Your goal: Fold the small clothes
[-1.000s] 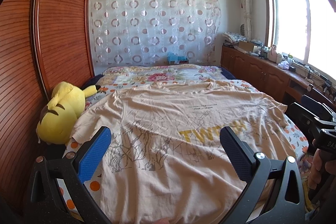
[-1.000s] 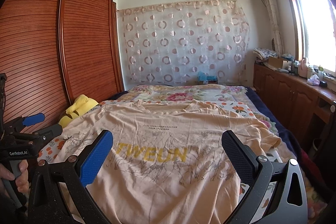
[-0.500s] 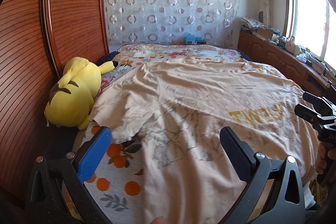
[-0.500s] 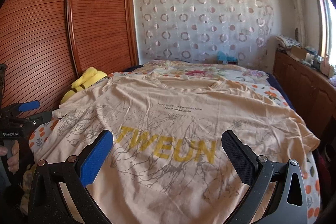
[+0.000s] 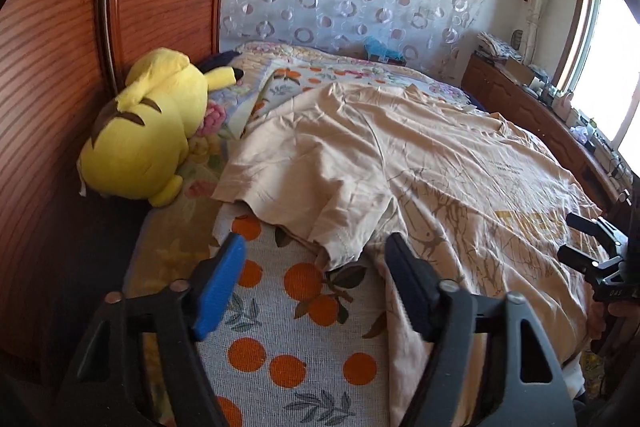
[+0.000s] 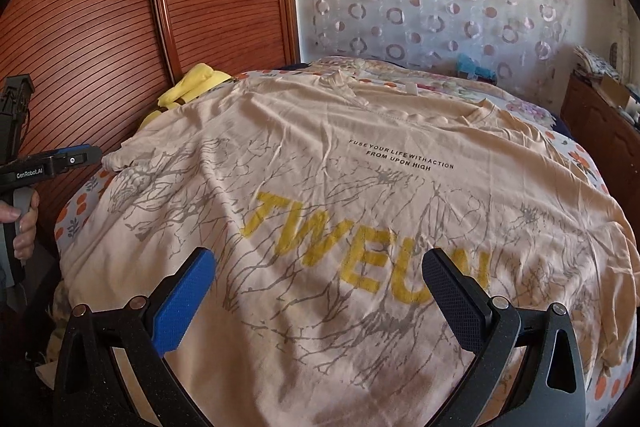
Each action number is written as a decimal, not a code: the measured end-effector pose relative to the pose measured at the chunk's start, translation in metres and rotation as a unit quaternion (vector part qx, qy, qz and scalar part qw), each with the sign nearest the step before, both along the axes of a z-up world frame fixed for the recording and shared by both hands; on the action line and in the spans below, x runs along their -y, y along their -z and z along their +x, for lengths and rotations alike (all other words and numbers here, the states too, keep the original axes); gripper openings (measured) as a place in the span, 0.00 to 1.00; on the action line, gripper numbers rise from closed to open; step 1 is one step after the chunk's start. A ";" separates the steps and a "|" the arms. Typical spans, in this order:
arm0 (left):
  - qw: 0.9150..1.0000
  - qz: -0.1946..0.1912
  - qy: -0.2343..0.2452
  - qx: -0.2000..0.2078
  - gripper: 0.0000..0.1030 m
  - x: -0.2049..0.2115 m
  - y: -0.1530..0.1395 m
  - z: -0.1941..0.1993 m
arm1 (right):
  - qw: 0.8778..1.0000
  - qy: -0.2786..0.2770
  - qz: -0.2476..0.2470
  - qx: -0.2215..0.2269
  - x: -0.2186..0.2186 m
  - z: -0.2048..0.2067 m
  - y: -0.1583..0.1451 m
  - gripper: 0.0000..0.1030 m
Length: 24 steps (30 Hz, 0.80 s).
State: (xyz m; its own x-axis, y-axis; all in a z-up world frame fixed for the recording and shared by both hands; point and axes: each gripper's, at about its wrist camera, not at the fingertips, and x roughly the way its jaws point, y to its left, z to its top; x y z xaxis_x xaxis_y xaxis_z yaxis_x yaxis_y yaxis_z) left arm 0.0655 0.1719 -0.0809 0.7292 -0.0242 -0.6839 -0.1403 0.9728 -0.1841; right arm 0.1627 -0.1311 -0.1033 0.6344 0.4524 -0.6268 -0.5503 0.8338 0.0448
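The peach T-shirt (image 6: 360,155) lay spread print-up across the bed (image 5: 280,307), flattened so its edges could be reached for folding. The left tool (image 5: 316,267) pointed at the sleeve (image 5: 320,211) toward twelve o'clock, its jaws closing with nothing yet between them, likely to pinch that edge. The right tool (image 6: 316,279) hovered spread over the lettering, empty. A yellow plush toy (image 5: 148,131) sat at ten o'clock, clear of the shirt.

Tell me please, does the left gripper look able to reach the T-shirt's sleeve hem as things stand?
Probably yes: the left gripper, jaws closing, points at the sleeve hem with only bedsheet beneath, nothing between.
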 end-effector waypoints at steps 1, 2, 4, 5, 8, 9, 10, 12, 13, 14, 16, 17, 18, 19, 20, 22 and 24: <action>1.000 -0.011 0.001 -0.008 0.60 -0.002 0.004 0.002 | 1.000 0.001 -0.003 -0.002 0.000 0.001 0.001 1.00; 1.000 -0.021 0.003 -0.014 0.55 -0.002 0.008 0.005 | 1.000 0.001 -0.003 -0.004 0.001 0.002 0.001 1.00; 0.999 -0.036 0.009 -0.021 0.54 -0.001 0.013 0.008 | 1.000 0.004 -0.005 -0.006 0.000 0.004 0.002 1.00; 0.999 -0.041 0.011 -0.023 0.54 -0.001 0.015 0.010 | 1.000 0.005 -0.005 -0.004 0.002 0.003 0.002 1.00; 0.999 -0.043 0.010 -0.028 0.54 0.002 0.016 0.015 | 1.000 0.006 -0.006 0.007 -0.002 0.000 0.003 1.00; 0.999 -0.041 0.008 -0.030 0.54 0.002 0.016 0.018 | 1.000 0.006 -0.007 0.009 -0.001 0.000 0.003 1.00; 0.999 -0.040 0.006 -0.032 0.54 0.001 0.017 0.021 | 1.000 0.006 -0.008 0.012 -0.005 0.000 0.004 1.00; 0.998 -0.046 0.002 -0.036 0.45 -0.004 0.019 0.026 | 1.000 0.006 -0.010 0.016 -0.007 -0.002 0.005 1.00; 0.998 -0.049 0.003 -0.037 0.41 -0.005 0.019 0.029 | 1.000 0.006 -0.010 0.018 -0.007 -0.003 0.005 1.00; 0.998 -0.051 0.006 -0.037 0.33 -0.006 0.019 0.031 | 1.000 0.006 -0.011 0.019 -0.007 -0.004 0.005 1.00; 0.998 -0.052 0.014 -0.036 0.22 -0.007 0.018 0.036 | 1.000 0.006 -0.013 0.022 -0.008 -0.005 0.005 1.00; 0.998 -0.047 0.018 -0.034 0.12 -0.005 0.015 0.038 | 1.000 0.005 -0.013 0.024 -0.008 -0.005 0.005 1.00; 0.998 -0.042 0.023 -0.031 0.10 -0.003 0.012 0.040 | 1.000 0.005 -0.014 0.025 -0.009 -0.006 0.005 1.00; 0.998 -0.039 0.028 -0.027 0.09 -0.001 0.008 0.043 | 1.000 0.005 -0.015 0.026 -0.009 -0.006 0.006 1.00; 0.998 -0.035 0.035 -0.023 0.09 0.001 0.003 0.046 | 0.999 0.005 -0.017 0.027 -0.010 -0.007 0.006 1.00; 0.998 -0.021 0.050 -0.015 0.08 0.011 -0.011 0.054 | 0.999 0.004 -0.019 0.030 -0.010 -0.009 0.006 1.00; 0.997 -0.009 0.075 -0.007 0.08 0.026 -0.026 0.062 | 0.999 0.004 -0.021 0.032 -0.010 -0.010 0.007 1.00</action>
